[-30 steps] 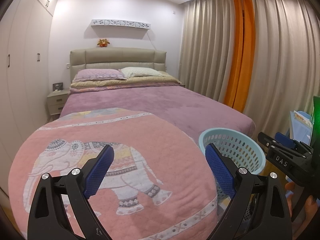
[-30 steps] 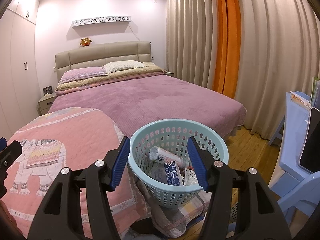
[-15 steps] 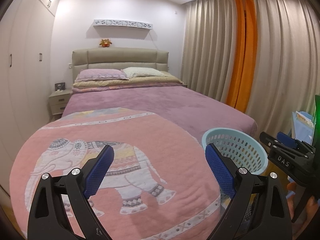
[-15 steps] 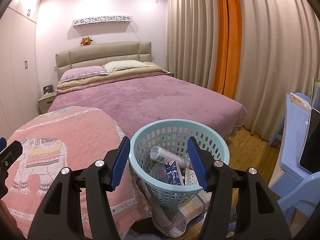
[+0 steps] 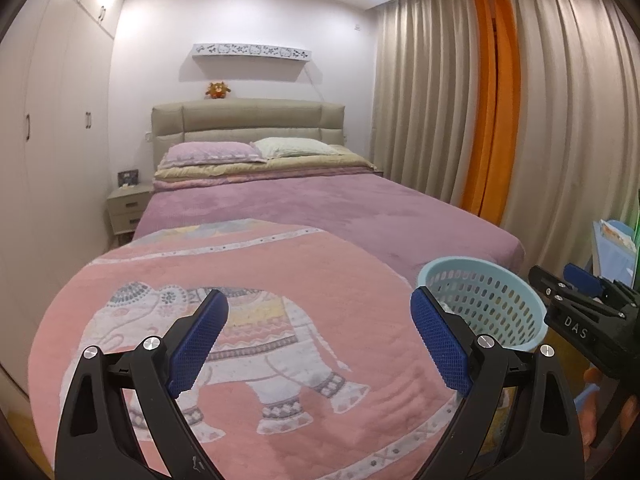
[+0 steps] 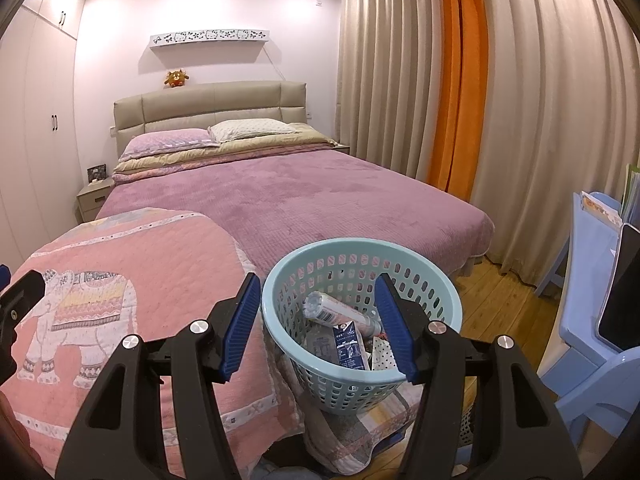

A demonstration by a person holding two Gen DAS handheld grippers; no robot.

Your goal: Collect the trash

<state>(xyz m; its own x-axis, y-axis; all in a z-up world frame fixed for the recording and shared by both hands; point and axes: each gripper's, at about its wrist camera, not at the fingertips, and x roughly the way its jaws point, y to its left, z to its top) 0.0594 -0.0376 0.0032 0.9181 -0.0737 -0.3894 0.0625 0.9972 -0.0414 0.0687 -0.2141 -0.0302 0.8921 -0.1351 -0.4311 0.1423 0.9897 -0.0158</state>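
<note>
A light blue perforated basket stands at the foot of the bed, on folded cloth. Inside lie a crushed plastic bottle, a blue and white carton and a spotted wrapper. My right gripper hovers over the basket's near rim, open, nothing between its blue pads. In the left wrist view the basket is at the right, beside the right gripper's body. My left gripper is open above the pink elephant quilt, holding nothing.
A purple-covered bed fills the middle, with pillows and a beige headboard. Wardrobes line the left wall, a nightstand stands by the bed. Beige and orange curtains hang on the right. A blue chair and wooden floor lie right.
</note>
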